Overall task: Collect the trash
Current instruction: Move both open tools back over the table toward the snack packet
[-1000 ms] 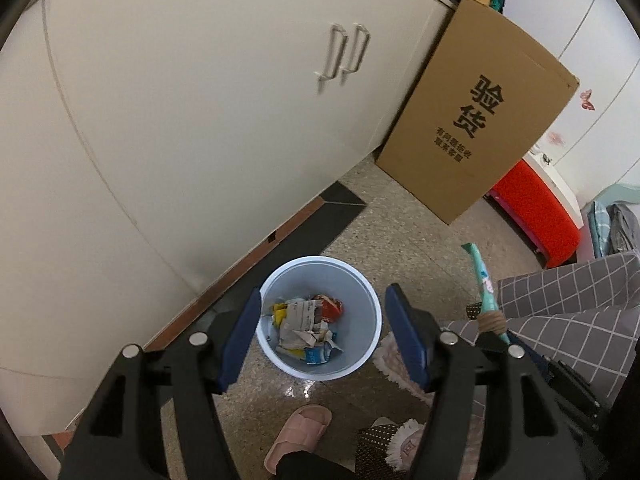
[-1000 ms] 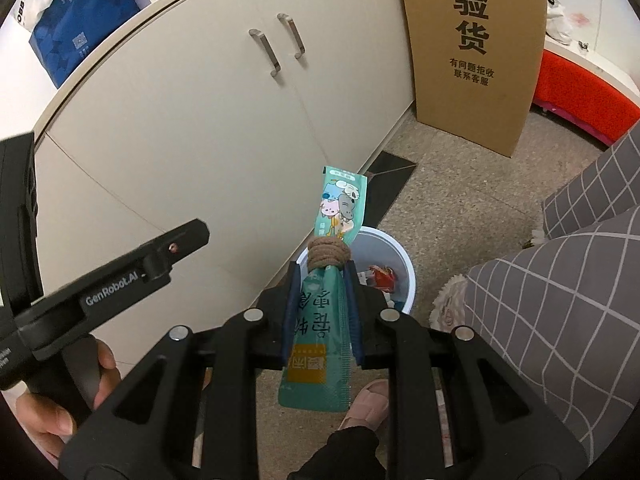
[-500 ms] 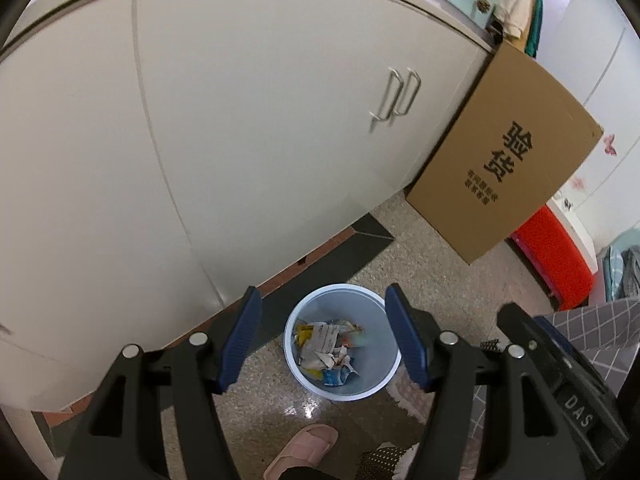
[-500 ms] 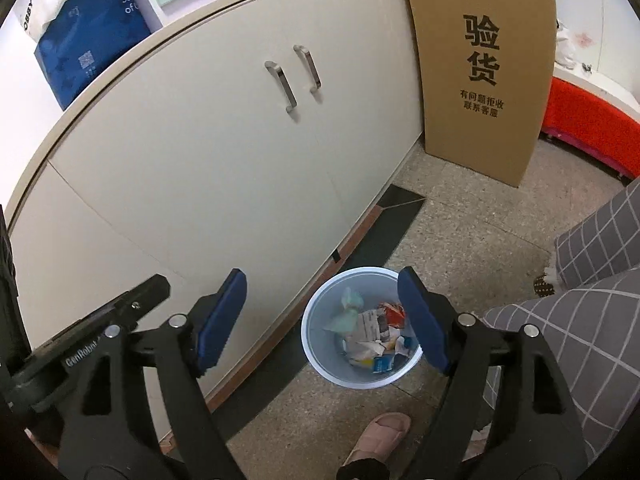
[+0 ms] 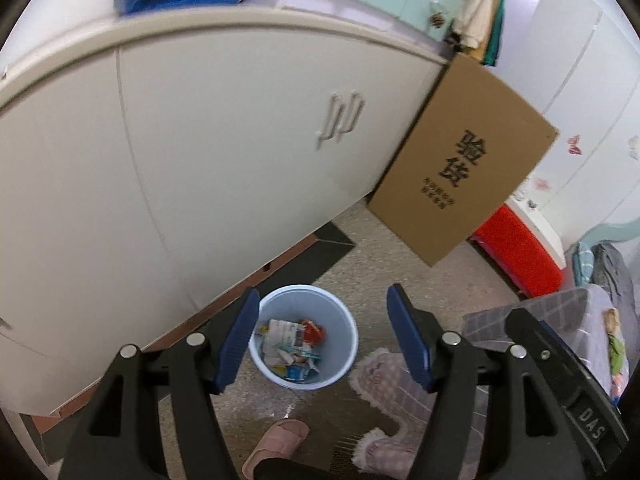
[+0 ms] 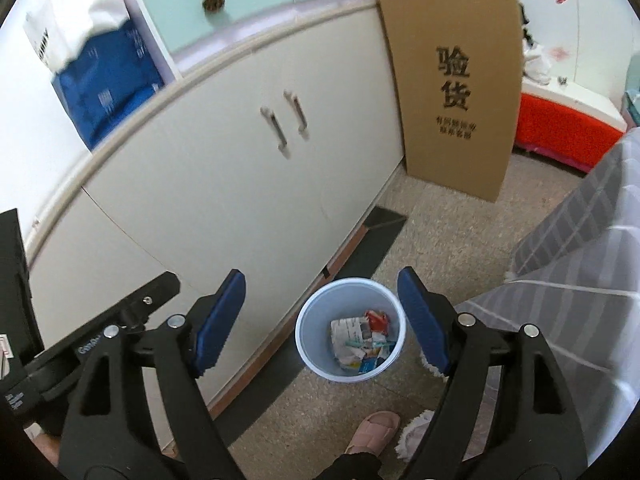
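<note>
One bin (image 6: 316,354), one cardboard box (image 6: 452,148), one slipper (image 6: 374,430), two cabinet handles (image 6: 286,122).

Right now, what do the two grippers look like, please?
Both look alike. The left gripper and the right gripper each have matte black plastic arms with triangular cut-outs and round silver pivot screws. Each finger ends in a flat, dark blue rectangular pad. White lettering is printed on the black bodies, partly readable as "DAS" and "Gen".
</note>
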A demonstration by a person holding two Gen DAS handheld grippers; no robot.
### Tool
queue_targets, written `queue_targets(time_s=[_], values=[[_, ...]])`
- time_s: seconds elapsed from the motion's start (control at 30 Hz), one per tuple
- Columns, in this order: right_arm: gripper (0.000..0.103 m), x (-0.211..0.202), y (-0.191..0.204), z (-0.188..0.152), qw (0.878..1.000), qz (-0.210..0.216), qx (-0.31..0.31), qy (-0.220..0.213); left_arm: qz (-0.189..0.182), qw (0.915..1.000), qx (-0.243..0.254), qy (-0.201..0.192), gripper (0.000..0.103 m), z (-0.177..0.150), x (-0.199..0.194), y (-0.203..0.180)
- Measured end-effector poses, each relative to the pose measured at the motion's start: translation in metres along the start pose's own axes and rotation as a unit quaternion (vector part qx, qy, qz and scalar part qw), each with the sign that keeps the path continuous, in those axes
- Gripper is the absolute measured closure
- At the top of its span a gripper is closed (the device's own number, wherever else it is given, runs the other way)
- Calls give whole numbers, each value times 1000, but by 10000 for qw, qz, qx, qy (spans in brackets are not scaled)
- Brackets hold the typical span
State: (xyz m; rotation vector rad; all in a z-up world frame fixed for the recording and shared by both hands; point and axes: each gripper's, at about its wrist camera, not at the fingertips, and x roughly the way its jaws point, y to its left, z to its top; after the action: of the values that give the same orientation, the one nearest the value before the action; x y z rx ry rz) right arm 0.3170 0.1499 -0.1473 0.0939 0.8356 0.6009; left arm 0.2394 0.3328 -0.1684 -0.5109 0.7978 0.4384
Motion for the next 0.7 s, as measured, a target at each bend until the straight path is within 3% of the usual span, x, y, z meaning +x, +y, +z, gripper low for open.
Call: queue_targets(time_s=[0.4, 0.7], values=[[26, -142, -84, -2, 9942, -377, 440, -901, -726, 9911, 1054, -372, 33, -39, -81, -138], [26, -225, -181, -30, 9835, -1066, 802, -1218, -1341, 9697, 2037, 105, 30, -93, -92, -262]])
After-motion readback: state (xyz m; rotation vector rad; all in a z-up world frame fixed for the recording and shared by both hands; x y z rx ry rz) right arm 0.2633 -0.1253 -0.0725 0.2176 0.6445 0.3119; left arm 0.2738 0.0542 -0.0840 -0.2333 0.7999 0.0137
